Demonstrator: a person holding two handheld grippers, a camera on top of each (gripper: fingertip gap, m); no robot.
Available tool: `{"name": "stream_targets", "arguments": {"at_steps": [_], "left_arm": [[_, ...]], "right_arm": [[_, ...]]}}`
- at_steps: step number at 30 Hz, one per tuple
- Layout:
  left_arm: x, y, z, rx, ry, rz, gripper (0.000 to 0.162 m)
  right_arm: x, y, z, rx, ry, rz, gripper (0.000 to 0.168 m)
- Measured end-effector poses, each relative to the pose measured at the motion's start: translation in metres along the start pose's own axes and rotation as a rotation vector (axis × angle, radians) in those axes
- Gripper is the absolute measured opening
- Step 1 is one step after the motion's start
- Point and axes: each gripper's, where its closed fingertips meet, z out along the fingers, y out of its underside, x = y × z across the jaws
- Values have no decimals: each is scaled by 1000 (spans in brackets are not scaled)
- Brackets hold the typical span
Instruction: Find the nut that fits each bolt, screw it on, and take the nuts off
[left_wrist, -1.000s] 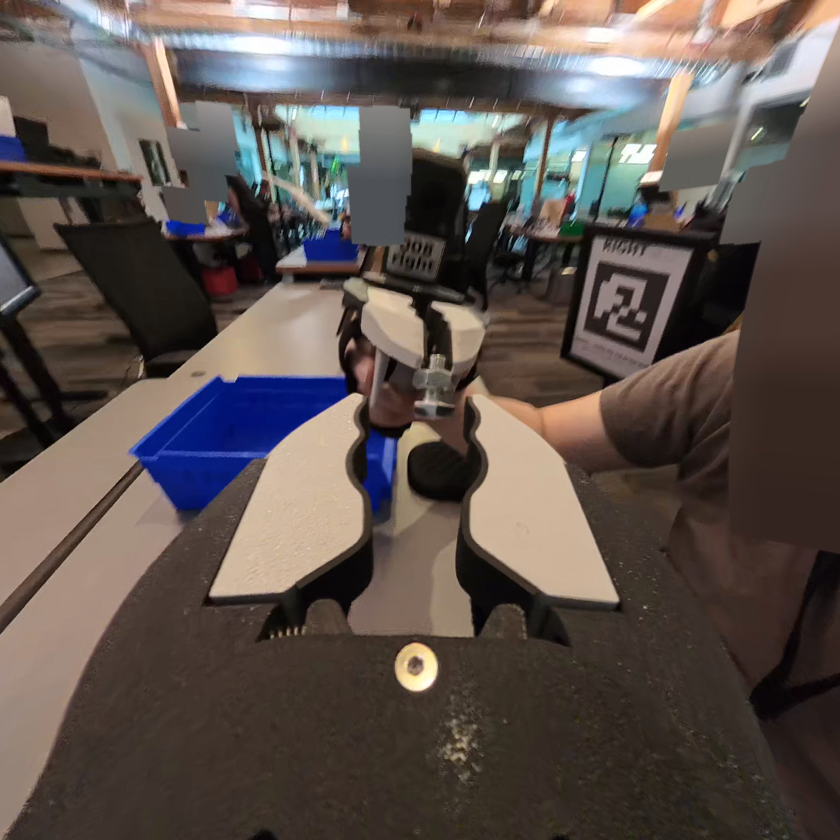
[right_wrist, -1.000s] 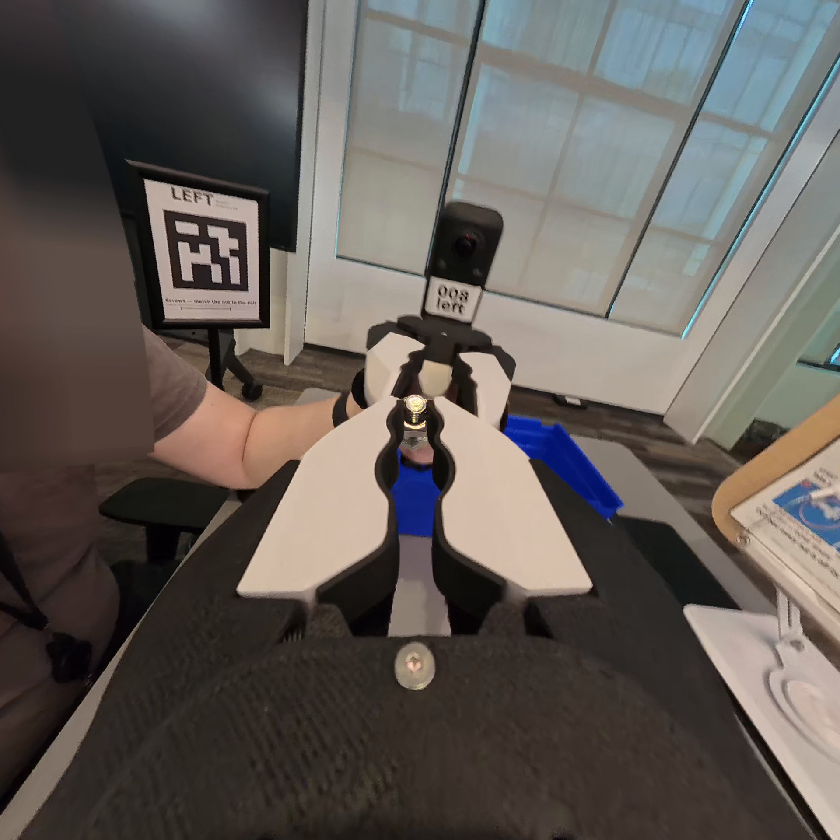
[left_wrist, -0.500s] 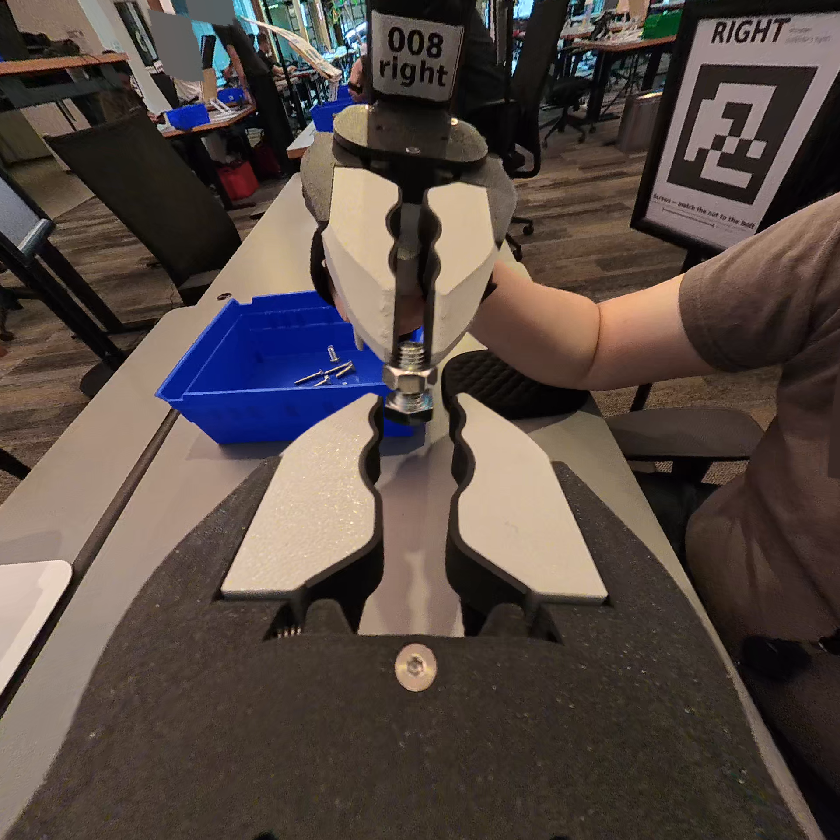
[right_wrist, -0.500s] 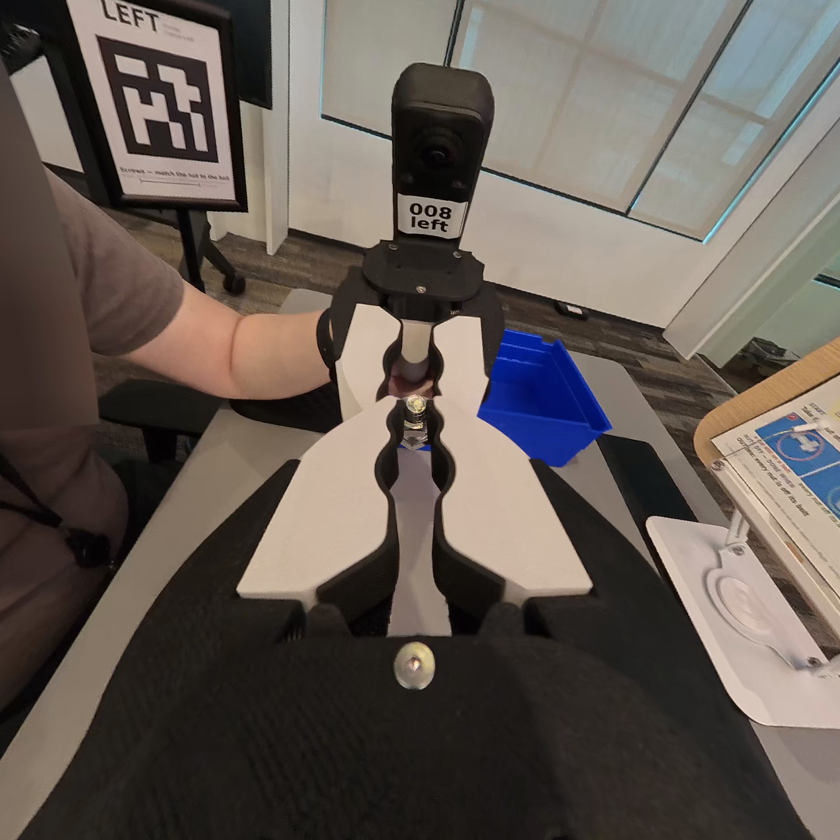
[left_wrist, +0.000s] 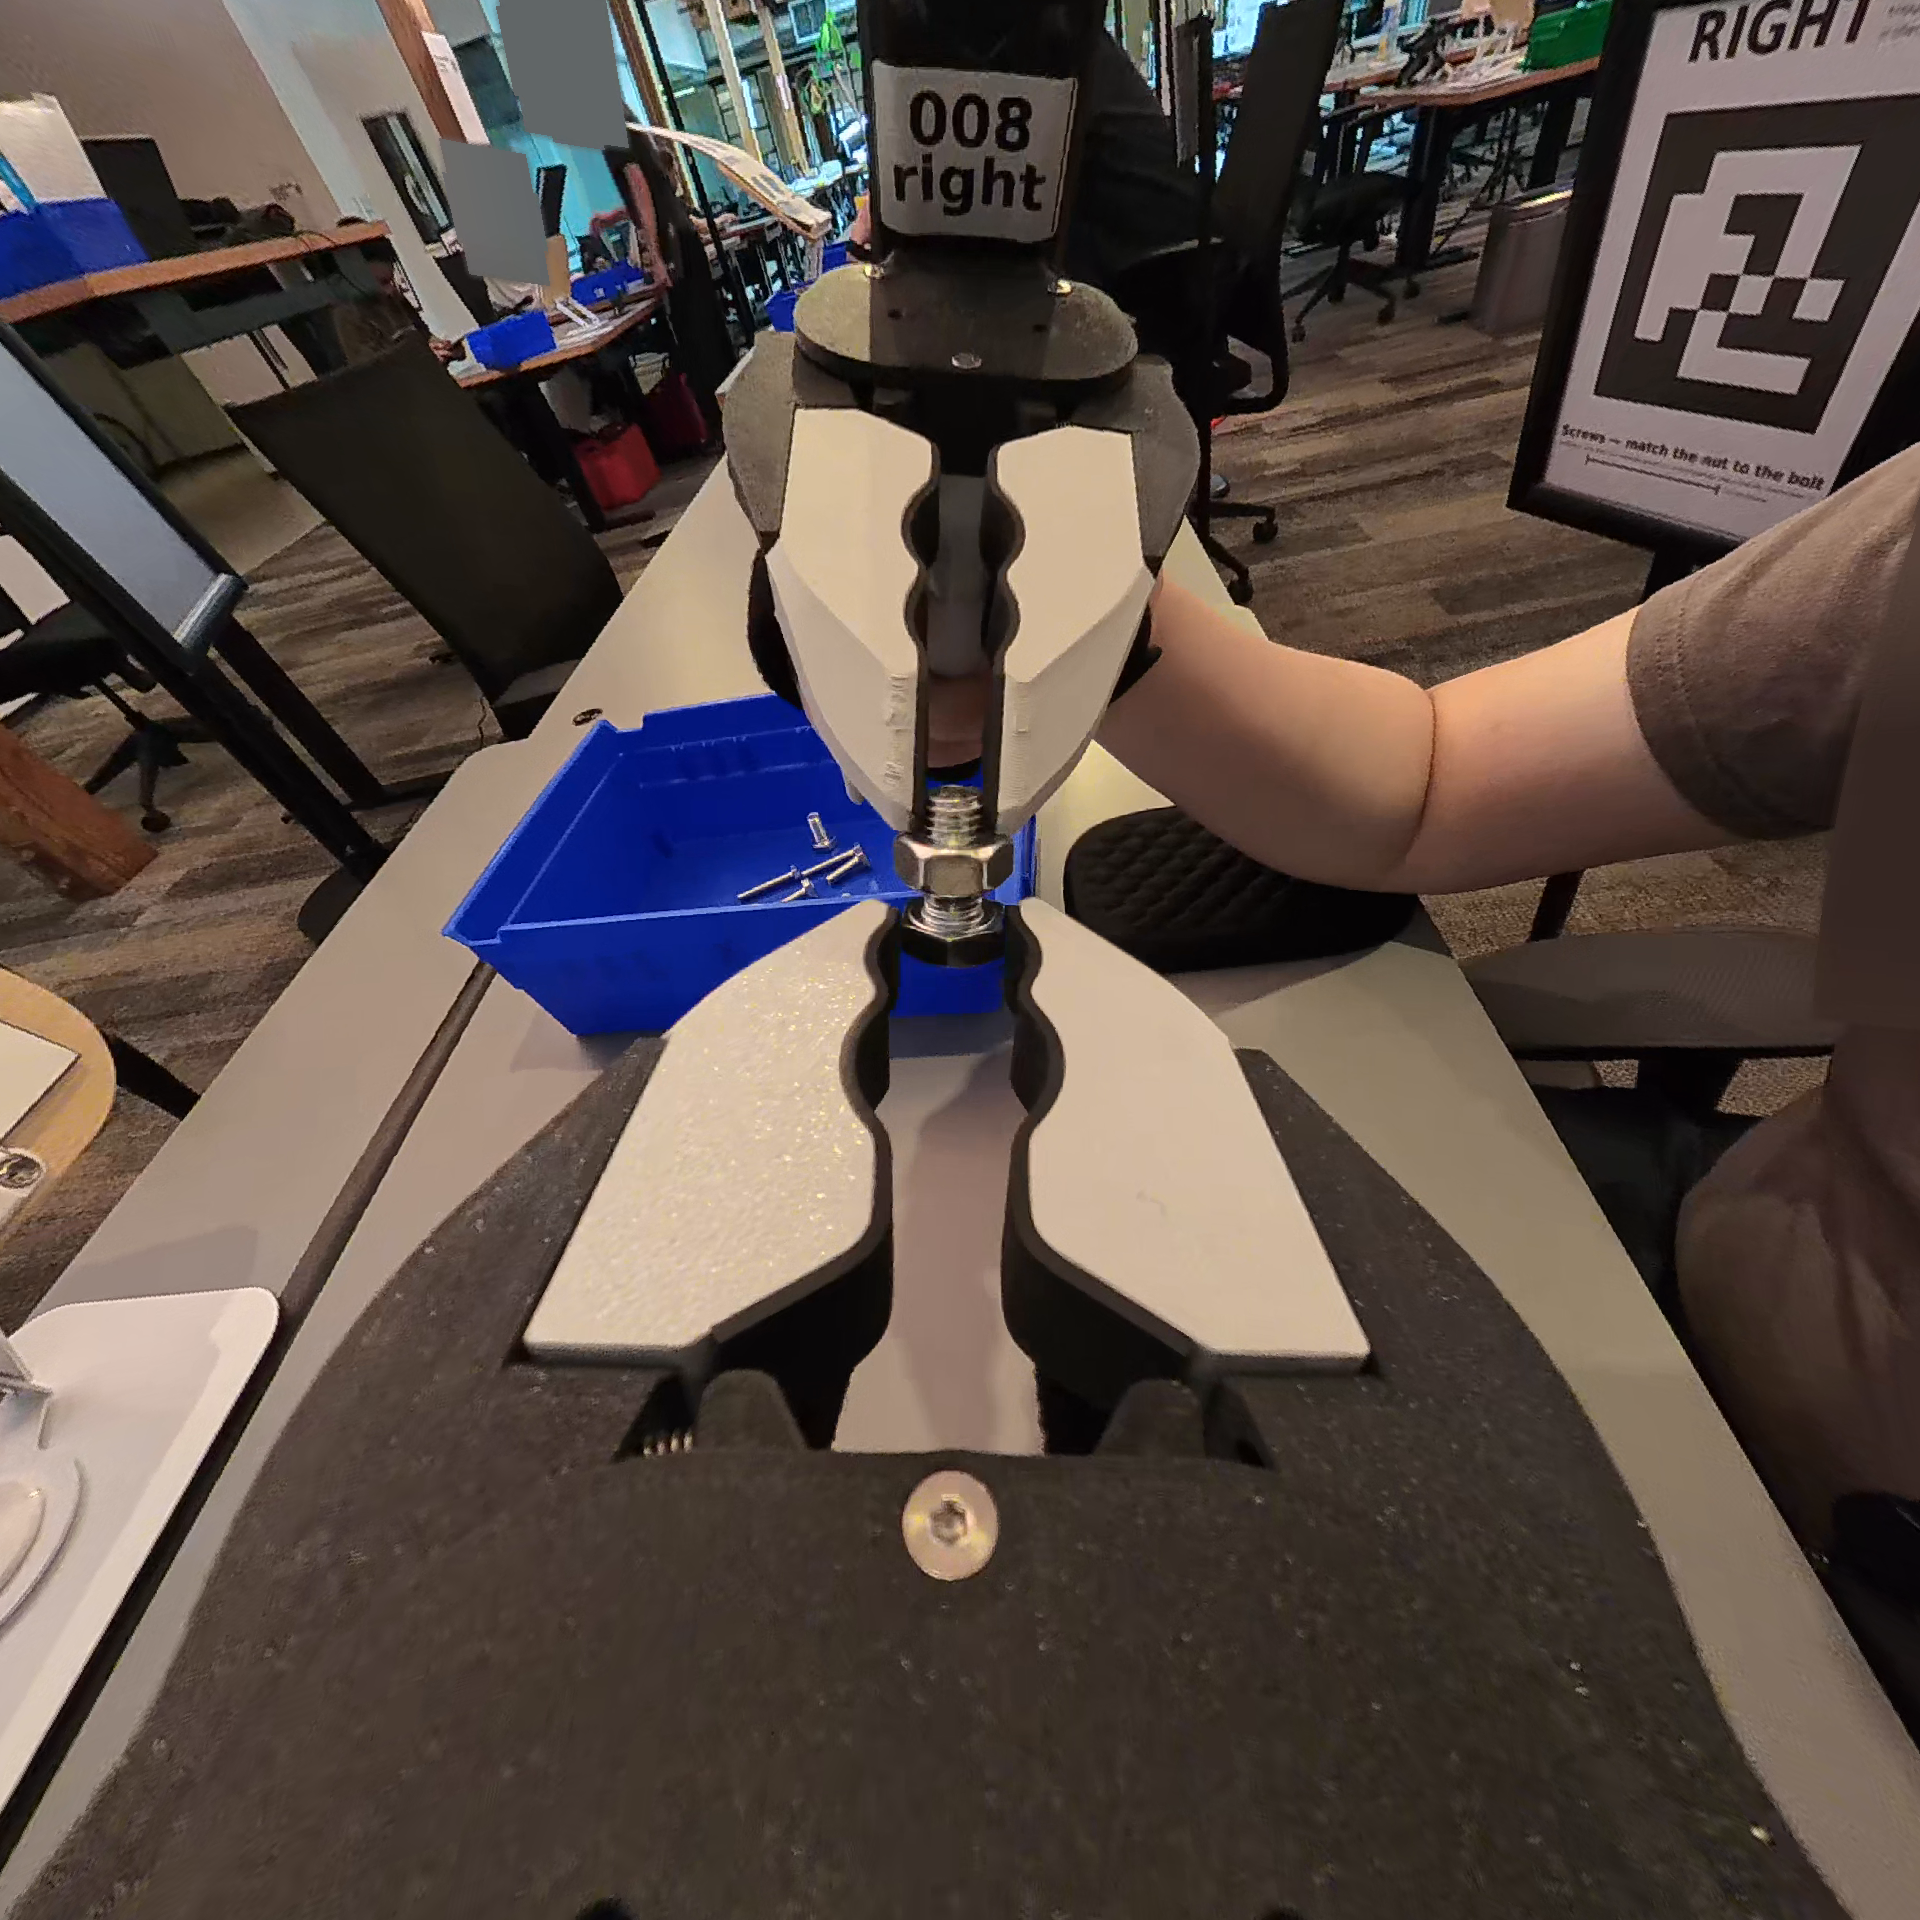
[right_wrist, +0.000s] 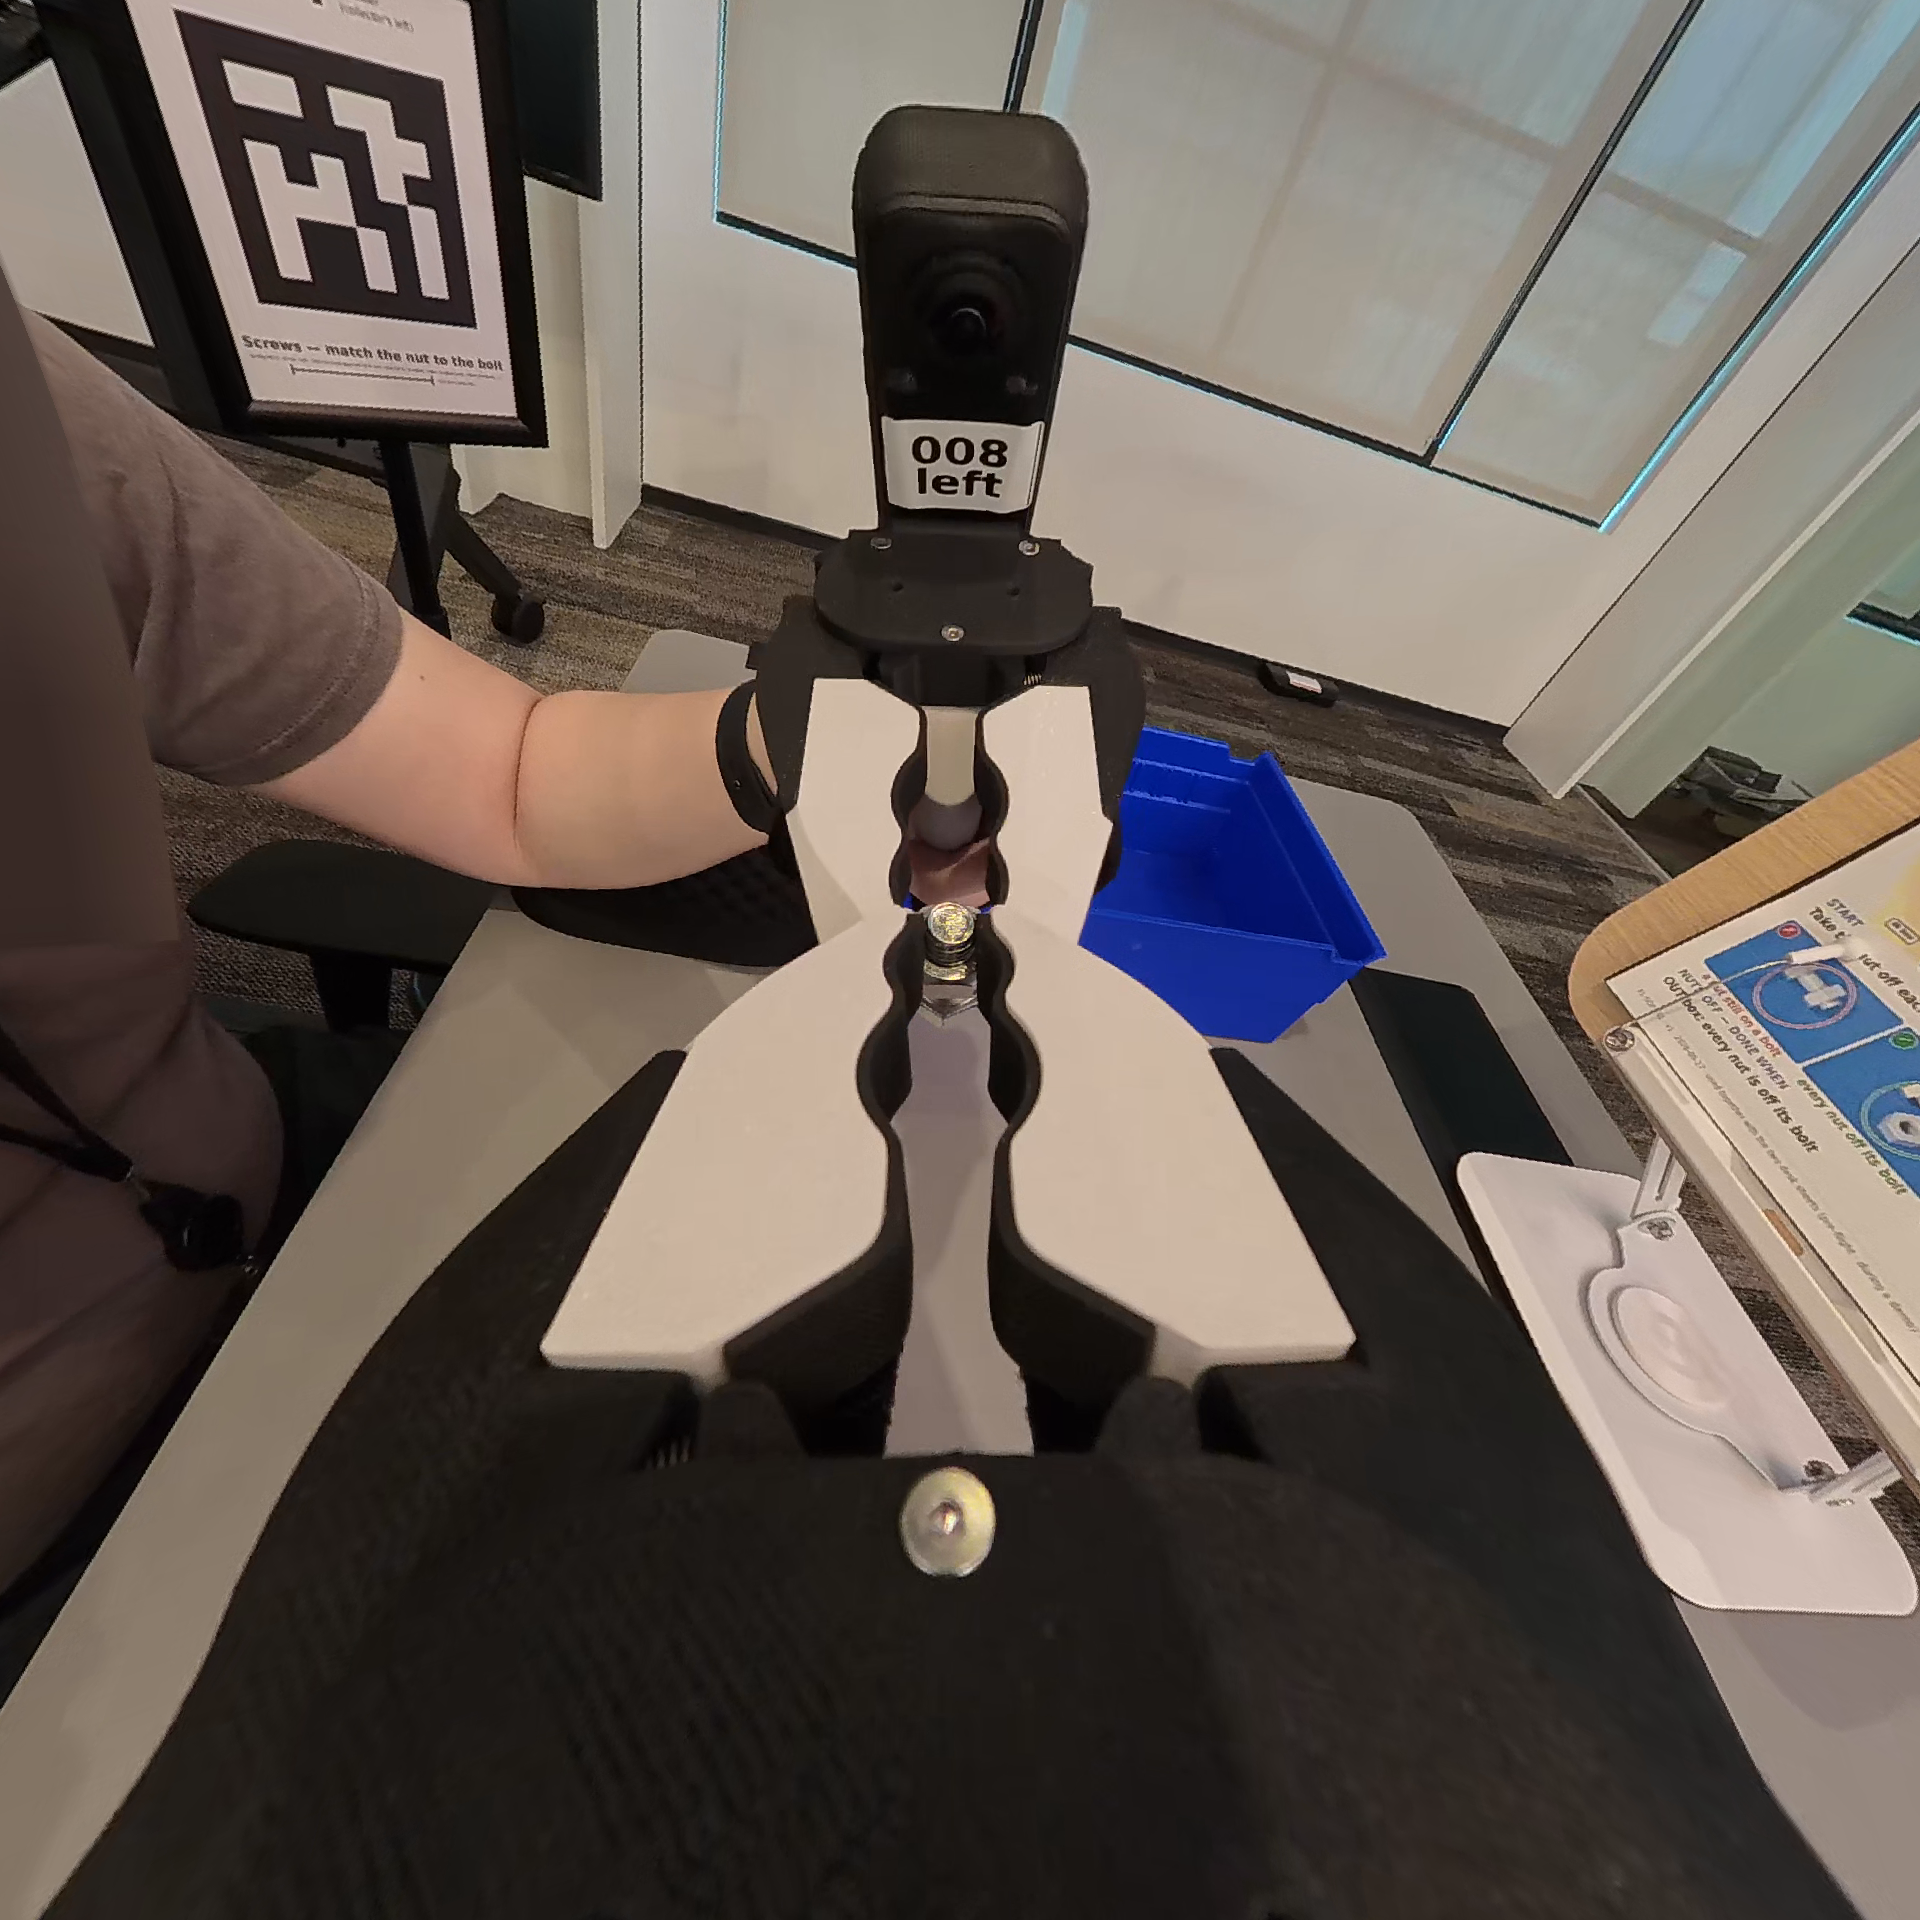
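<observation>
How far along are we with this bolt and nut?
Done: a nut sits threaded on the bolt. In hand: the right gripper clamps the shank; the left gripper, open, brackets the head. Left: this nut's removal, plus loose fasteners in the blue bin.

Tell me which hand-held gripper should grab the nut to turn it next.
Left. The left hand-held gripper is open, its fingertips flanking the bolt just below the nut. The right hand-held gripper is shut on the bolt's threaded end, steadying it.

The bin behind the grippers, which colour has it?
Bright blue bin, clearest in the left wrist view.
</observation>
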Motion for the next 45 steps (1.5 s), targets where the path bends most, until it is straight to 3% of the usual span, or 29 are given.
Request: {"name": "stream_targets", "arguments": {"at_steps": [10,12,15,22,38,45], "left_arm": [[-1,-5,0,41,-5,-14,18],[-3,-7,0,50,-10,-38,18],[-8,-8,-1,68,-30,-80,18],[-6,-22,-2,182,17,-179,18],[-3,-35,-8,249,31,-199,18],[3,-33,-2,235,52,-196,18]], "right_arm": [[2,-5,-2,36,7,1,11],[5,-10,-5,72,32,-1,25],[9,-19,-11,138,55,9,32],[9,-15,-2,162,21,53,33],[19,-20,-18,235,14,119,27],[7,-24,-4,240,-25,123,28]]}}
